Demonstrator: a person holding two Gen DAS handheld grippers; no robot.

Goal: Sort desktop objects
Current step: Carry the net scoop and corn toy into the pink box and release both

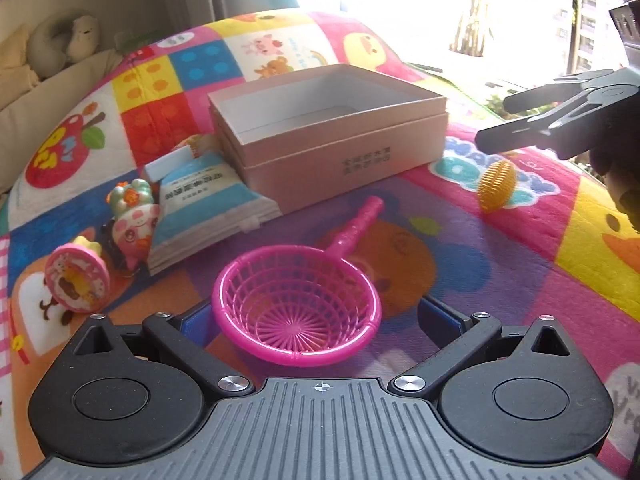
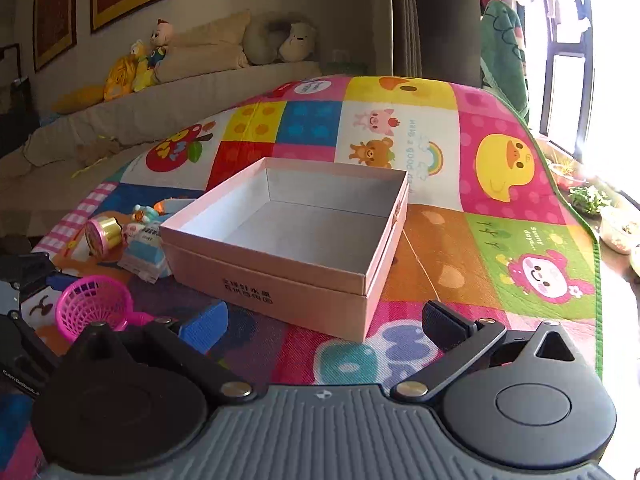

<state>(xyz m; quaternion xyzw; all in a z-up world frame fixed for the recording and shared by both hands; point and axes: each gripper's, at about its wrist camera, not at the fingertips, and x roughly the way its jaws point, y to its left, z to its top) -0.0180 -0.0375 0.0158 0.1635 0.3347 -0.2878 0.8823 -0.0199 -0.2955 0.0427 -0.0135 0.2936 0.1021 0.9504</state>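
Observation:
An empty pink cardboard box (image 1: 328, 136) stands in the middle of the colourful mat; it also shows in the right wrist view (image 2: 288, 240). A pink plastic strainer (image 1: 296, 304) lies between the open fingers of my left gripper (image 1: 316, 320), bowl near me, handle pointing at the box. It shows at the left of the right wrist view (image 2: 94, 310). A yellow ridged ball (image 1: 497, 185) lies right of the box, below my right gripper (image 1: 496, 120). My right gripper (image 2: 324, 324) is open and empty, just before the box's near corner.
Left of the box lie a blue-and-white packet (image 1: 204, 216), a pig figurine (image 1: 134, 216) and a round pink toy (image 1: 78, 278). A sofa with cushions and plush toys (image 2: 136, 68) is behind the mat. A window and plants (image 2: 588, 196) are at the right.

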